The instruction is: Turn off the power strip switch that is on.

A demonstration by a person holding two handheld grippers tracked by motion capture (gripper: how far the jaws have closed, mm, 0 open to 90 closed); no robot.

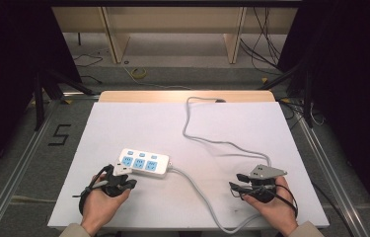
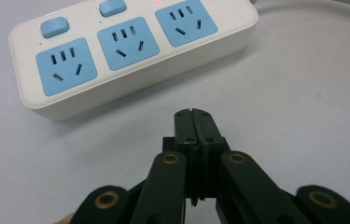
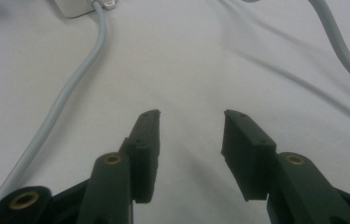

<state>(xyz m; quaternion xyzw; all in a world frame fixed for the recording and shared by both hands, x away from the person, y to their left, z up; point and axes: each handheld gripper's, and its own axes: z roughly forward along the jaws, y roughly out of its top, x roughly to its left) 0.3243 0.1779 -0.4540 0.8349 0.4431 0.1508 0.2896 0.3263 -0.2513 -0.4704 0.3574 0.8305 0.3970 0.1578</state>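
Observation:
A white power strip with three blue sockets and blue switches lies left of the table's middle; in the left gripper view the power strip fills the top. My left gripper is shut with nothing between its pads, its tips just short of the strip's near side; in the high view the left gripper sits at the strip's near left end. My right gripper is open and empty above bare table. In the high view the right gripper rests at the near right.
The strip's grey cable runs from its right end toward the near edge, loops back past the right hand and goes to the table's far edge. In the right gripper view the cable lies left of the jaws. The white table has metal rails on both sides.

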